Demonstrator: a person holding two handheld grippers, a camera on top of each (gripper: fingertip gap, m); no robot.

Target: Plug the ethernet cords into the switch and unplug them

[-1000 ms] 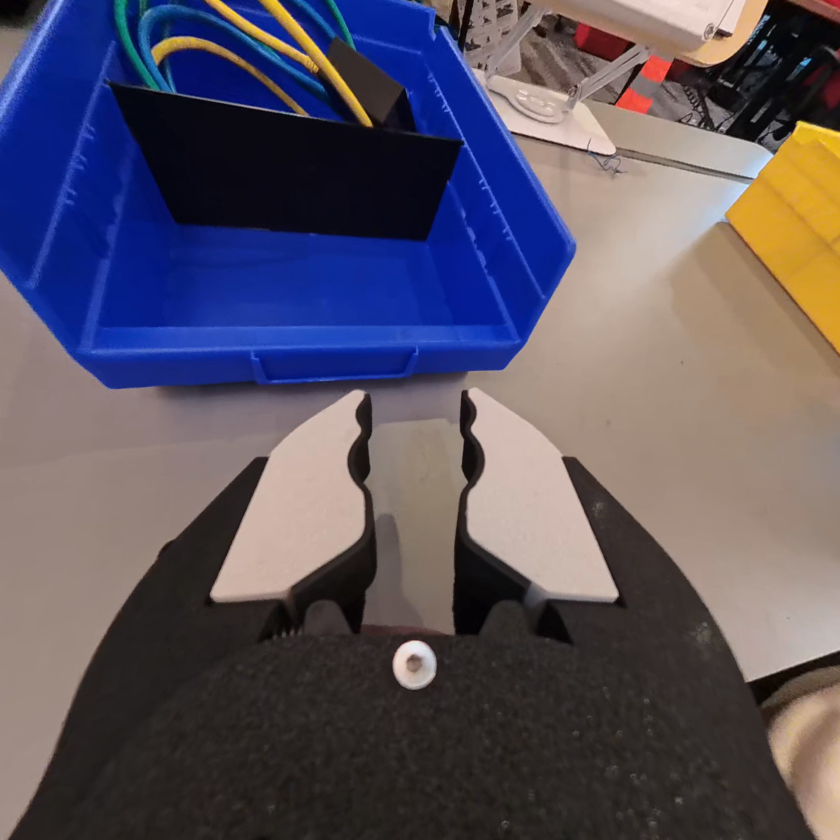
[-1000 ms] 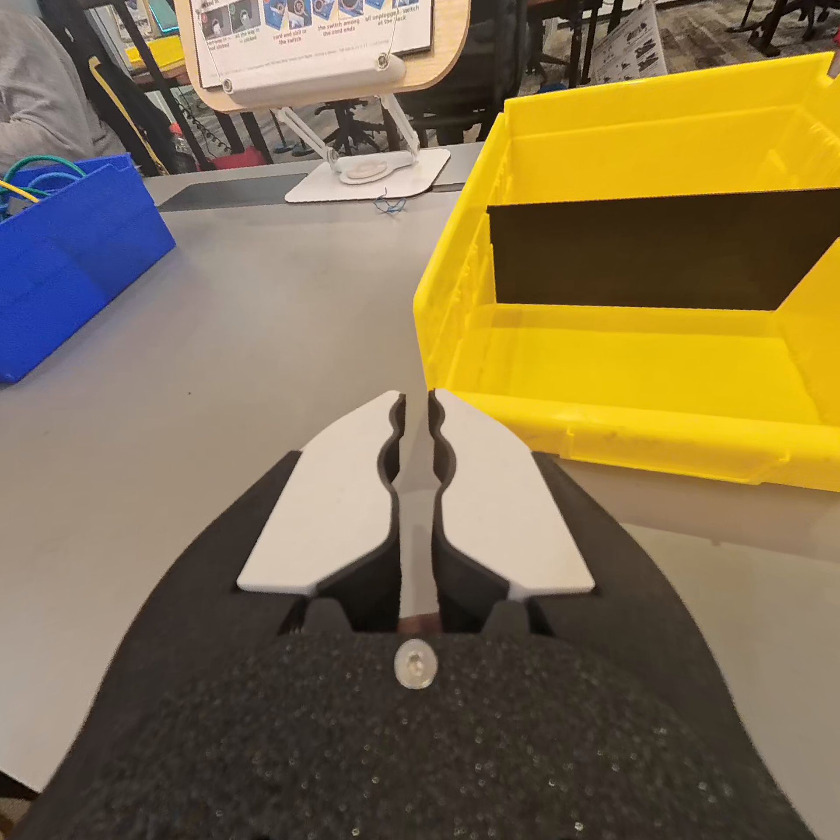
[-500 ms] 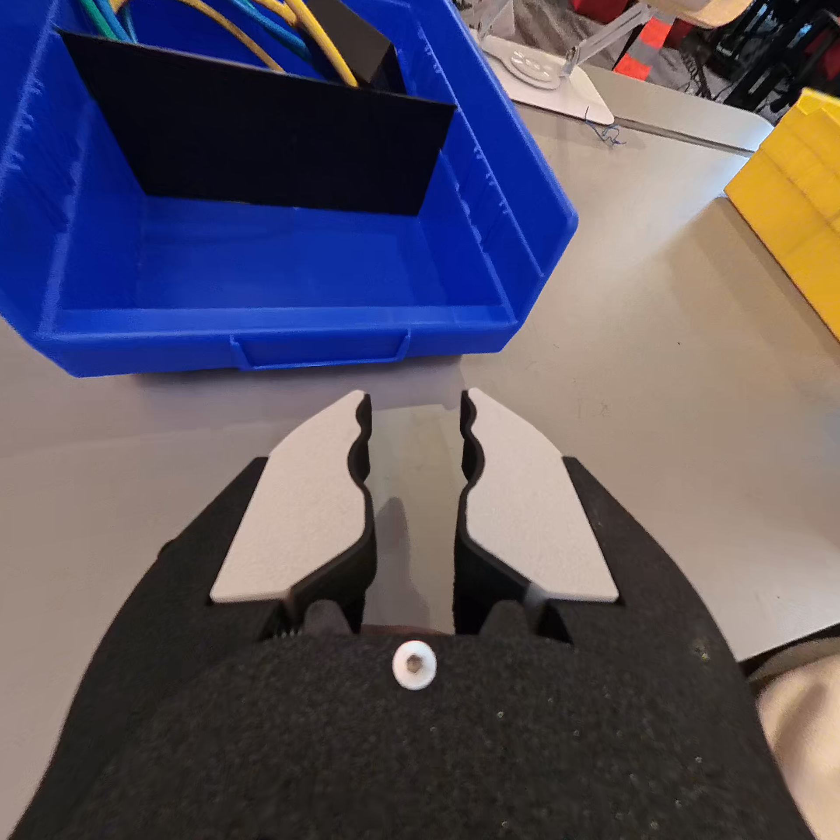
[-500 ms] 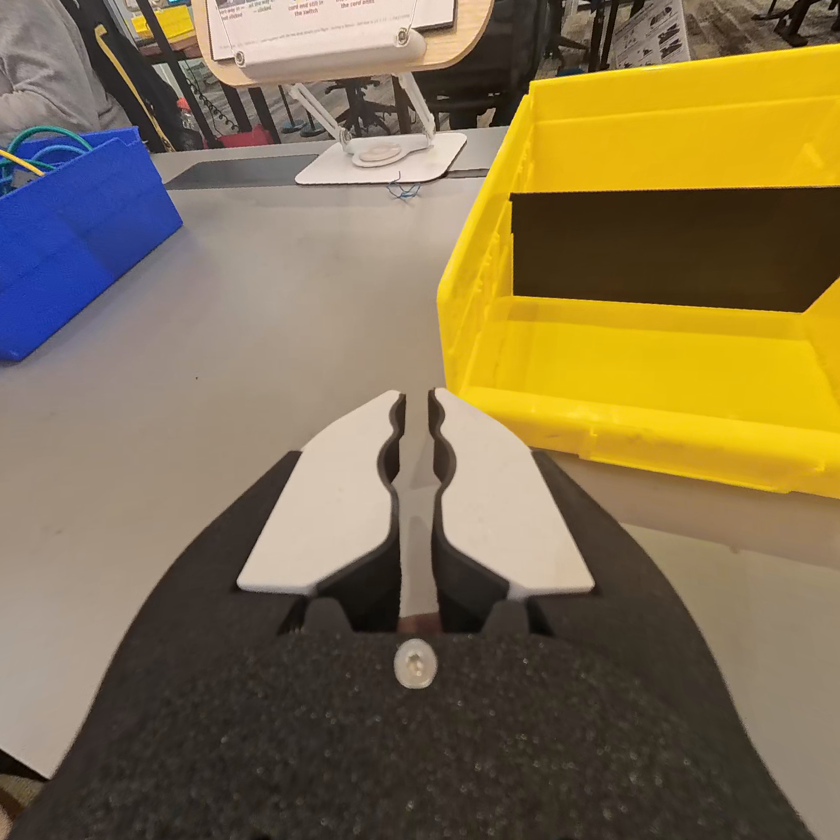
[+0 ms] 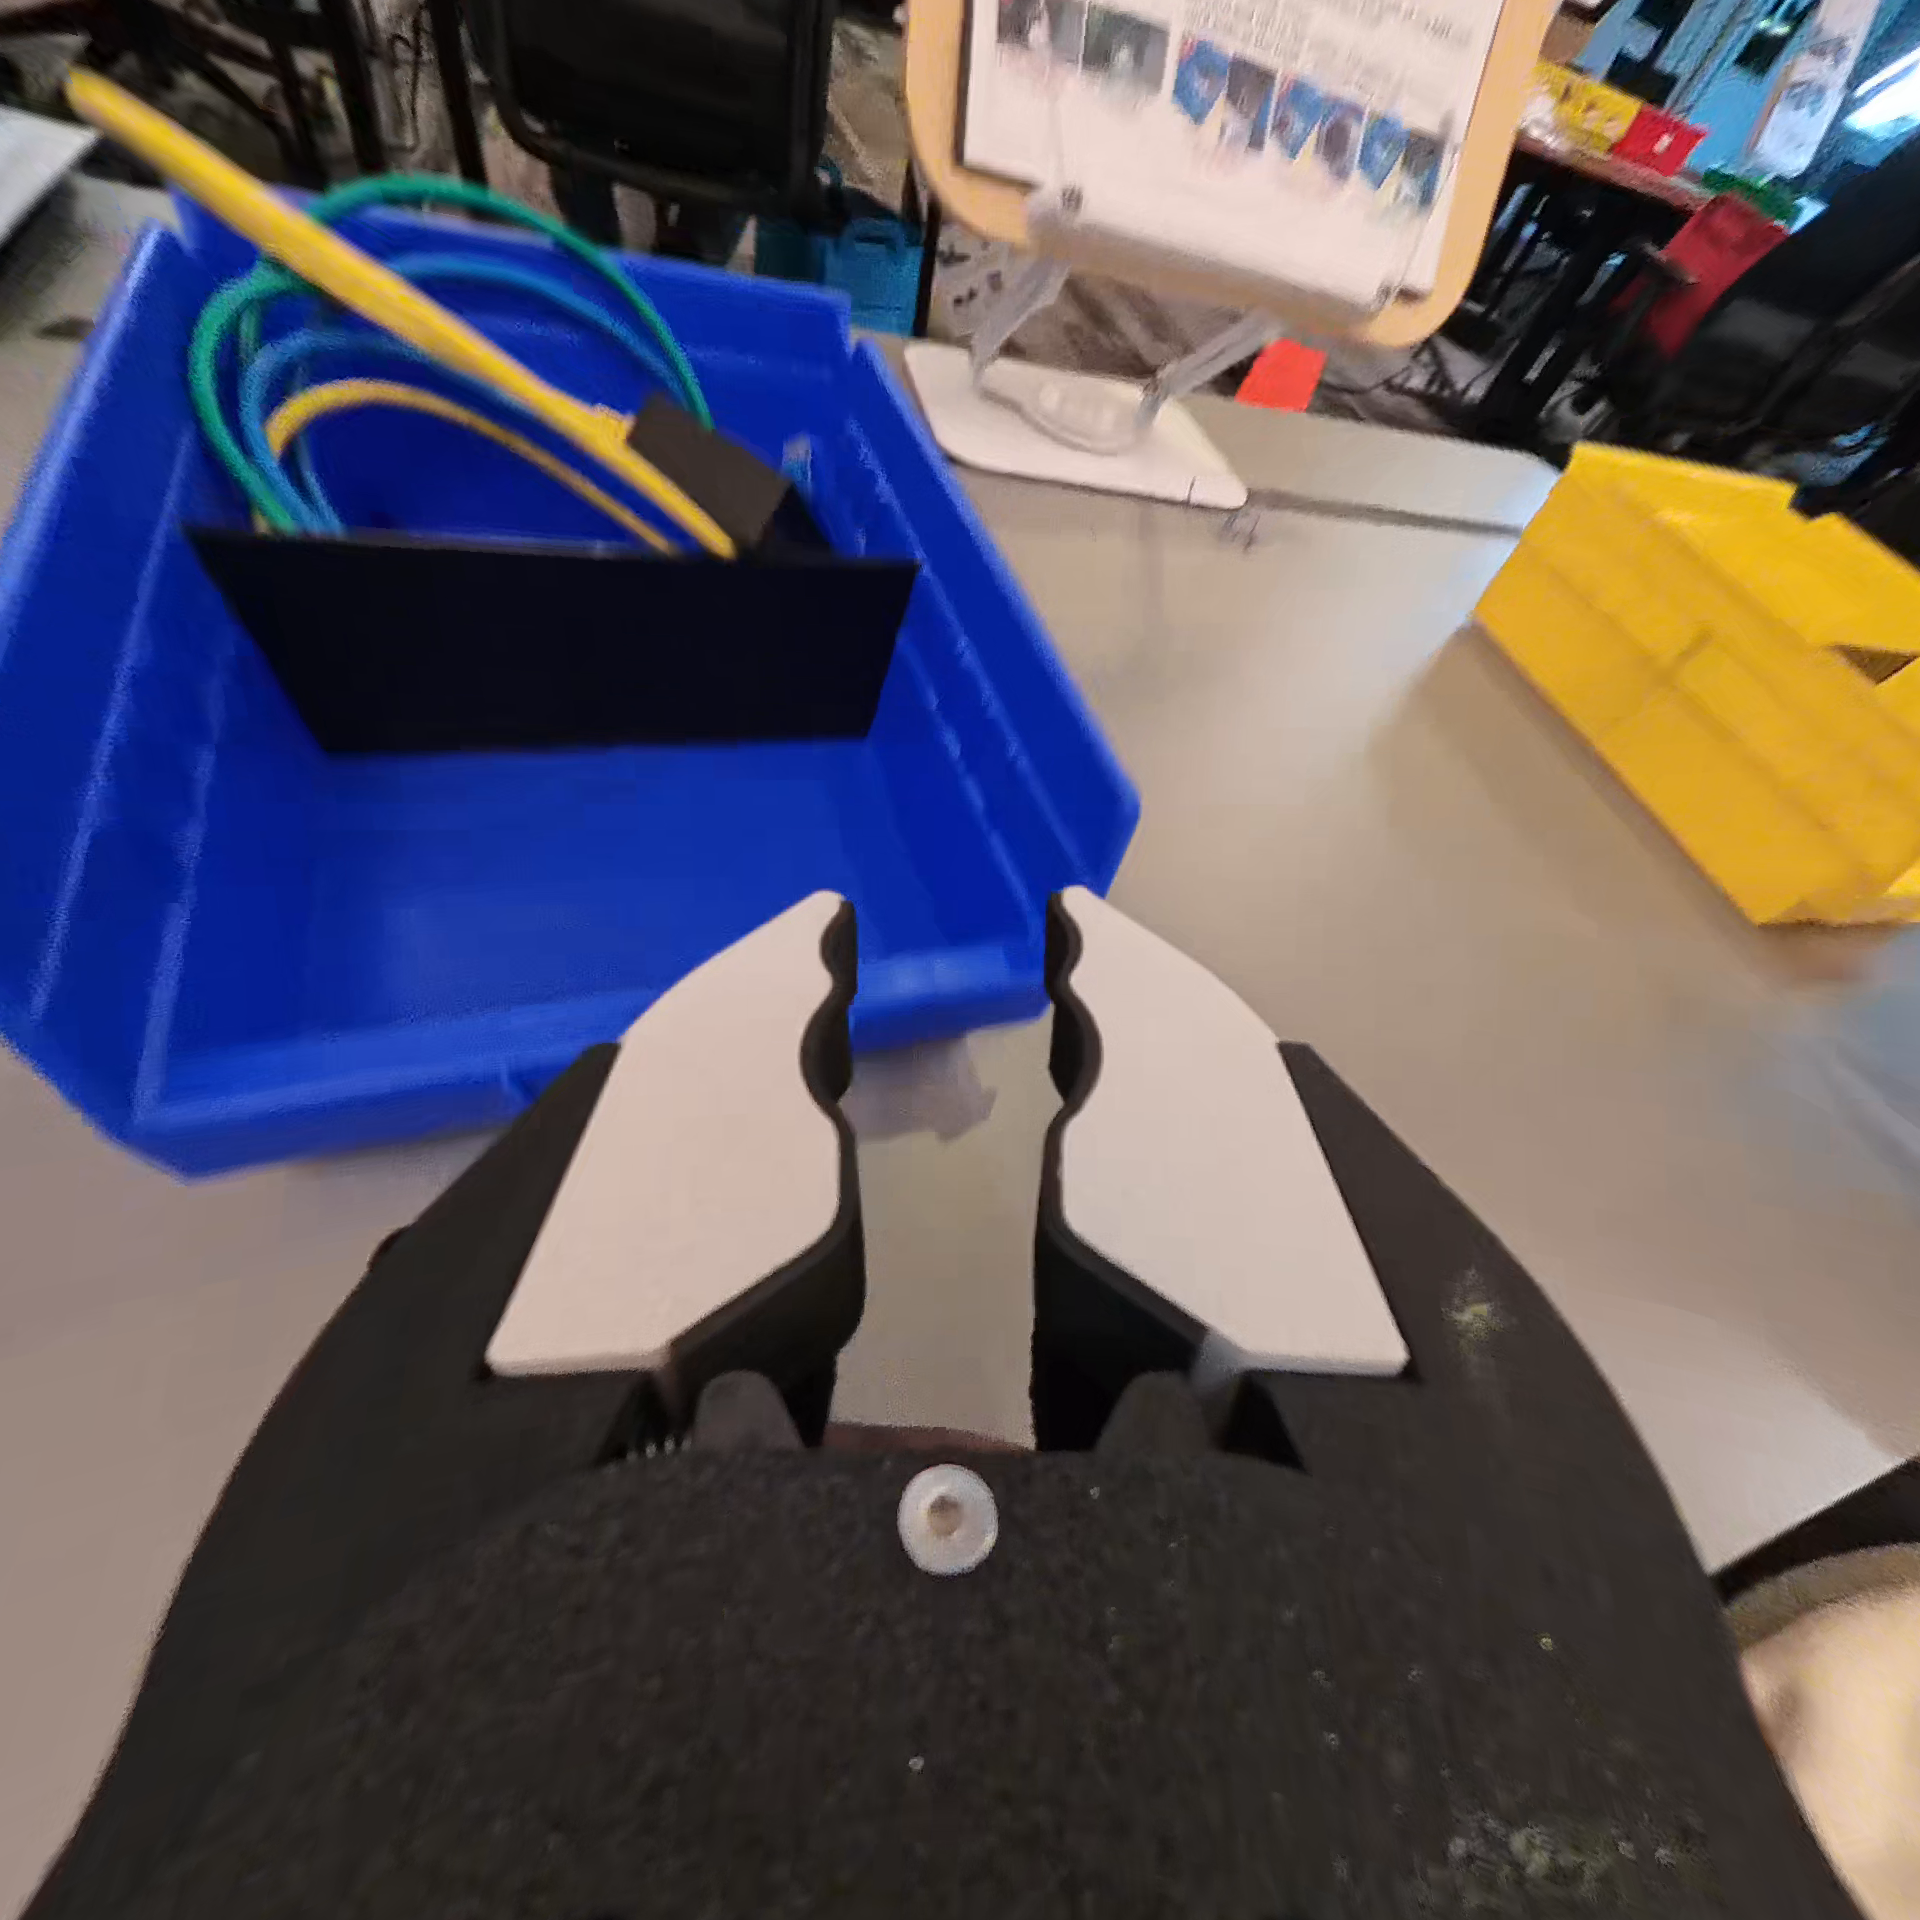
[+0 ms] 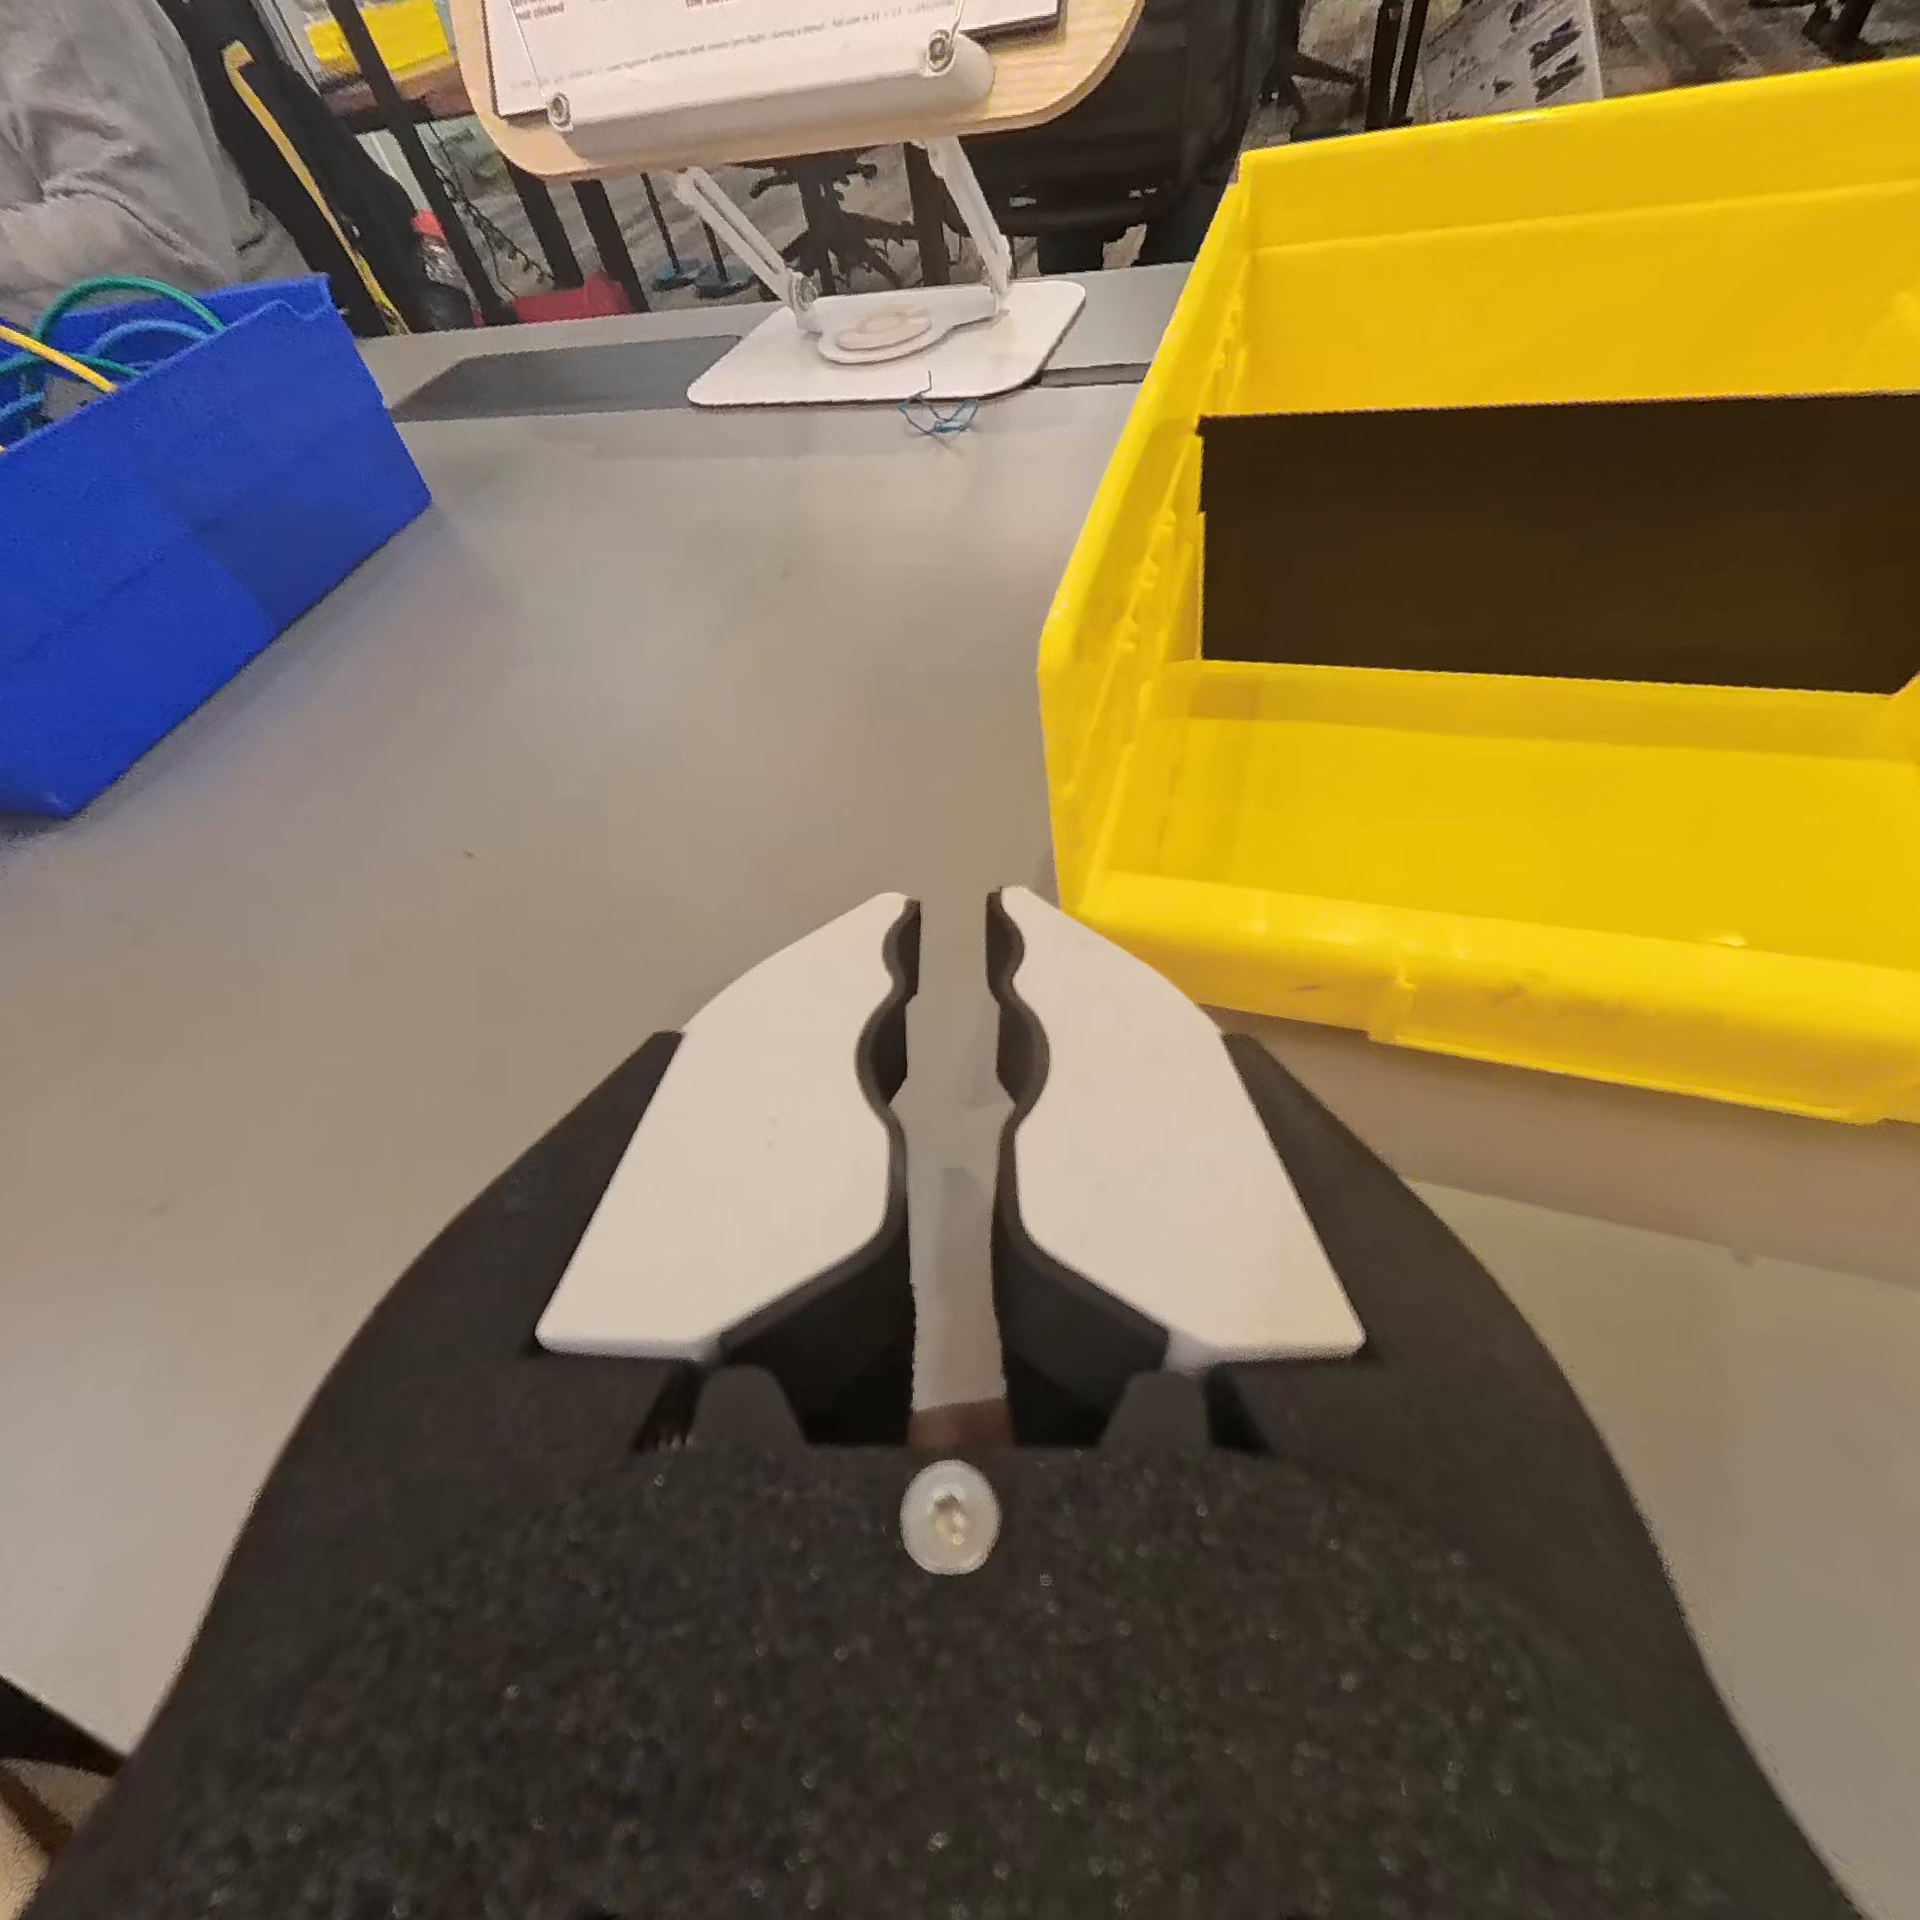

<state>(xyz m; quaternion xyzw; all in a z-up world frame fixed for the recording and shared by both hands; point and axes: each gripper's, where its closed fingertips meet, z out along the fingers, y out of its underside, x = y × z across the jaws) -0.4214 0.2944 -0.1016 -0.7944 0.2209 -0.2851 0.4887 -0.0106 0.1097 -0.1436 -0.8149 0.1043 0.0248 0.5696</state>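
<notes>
The left tongs [image 5: 948,914] and right tongs [image 6: 953,909] have light grey finger plates, black inner pads and black textured housings. The table [image 6: 582,707] is plain grey. The blue bin [image 5: 499,883] carries a black divider [image 5: 561,644]; behind it lie cords [image 5: 436,343] in yellow, green and blue beside a black box [image 5: 707,473]. The yellow bin [image 6: 1507,831] has a black divider panel [image 6: 1558,540]. The stand [image 6: 894,343] is white with a tan-edged board.

Cords [image 5: 436,343] in bin [image 5: 997,727] behind divider [image 5: 561,649]
</notes>
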